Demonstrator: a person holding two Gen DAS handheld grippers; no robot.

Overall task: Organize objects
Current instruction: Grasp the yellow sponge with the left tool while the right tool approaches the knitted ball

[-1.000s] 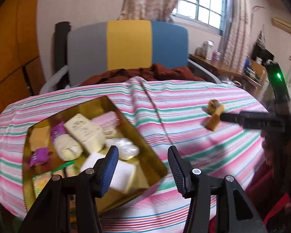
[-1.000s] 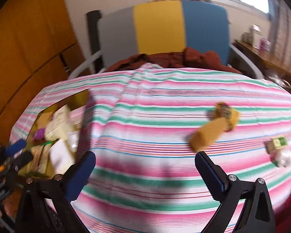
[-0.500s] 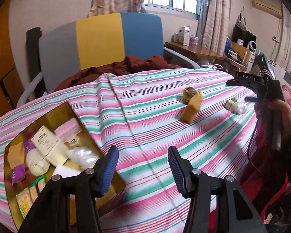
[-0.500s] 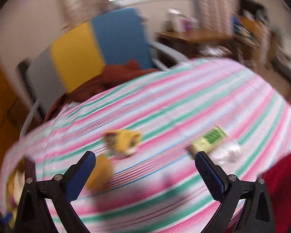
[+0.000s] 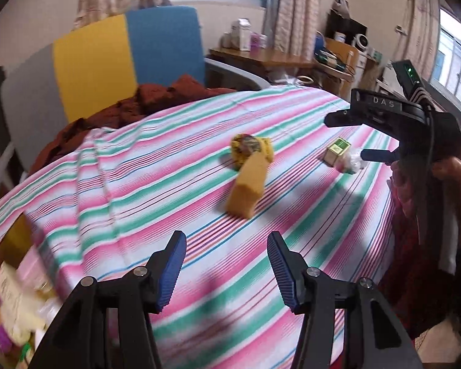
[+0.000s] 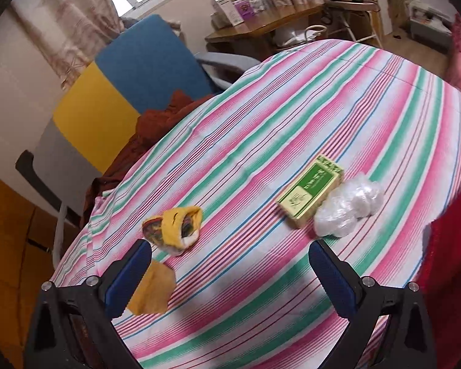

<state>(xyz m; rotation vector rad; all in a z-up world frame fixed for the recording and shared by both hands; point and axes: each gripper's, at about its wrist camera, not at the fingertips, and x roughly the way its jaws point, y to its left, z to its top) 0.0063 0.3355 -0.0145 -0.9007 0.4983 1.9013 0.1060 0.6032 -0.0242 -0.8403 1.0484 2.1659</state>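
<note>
On the striped tablecloth lie an orange block [image 5: 247, 186] [image 6: 152, 290], a yellow wrapped packet [image 5: 252, 149] [image 6: 175, 226], a green box [image 5: 336, 150] [image 6: 312, 195] and a clear plastic bag [image 5: 352, 161] [image 6: 348, 209]. My left gripper [image 5: 227, 270] hovers short of the orange block, its jaws opening with nothing between them. My right gripper [image 6: 230, 276] [image 5: 358, 138] stands wide open and empty above the cloth, just short of the green box and bag. The gold tin [image 5: 18, 233] with several packets sits at the lower left edge of the left wrist view.
A chair [image 5: 123, 52] with a grey, yellow and blue back, draped with brown cloth [image 5: 156, 101], stands behind the table. A cluttered wooden desk [image 6: 261, 27] is by the window. A red cloth [image 6: 455, 261] and the person's hand [image 5: 455, 169] are at the right table edge.
My left gripper swung right, away from the tin and toward the orange block. My right gripper moved right and rolled, now facing the green box and bag.
</note>
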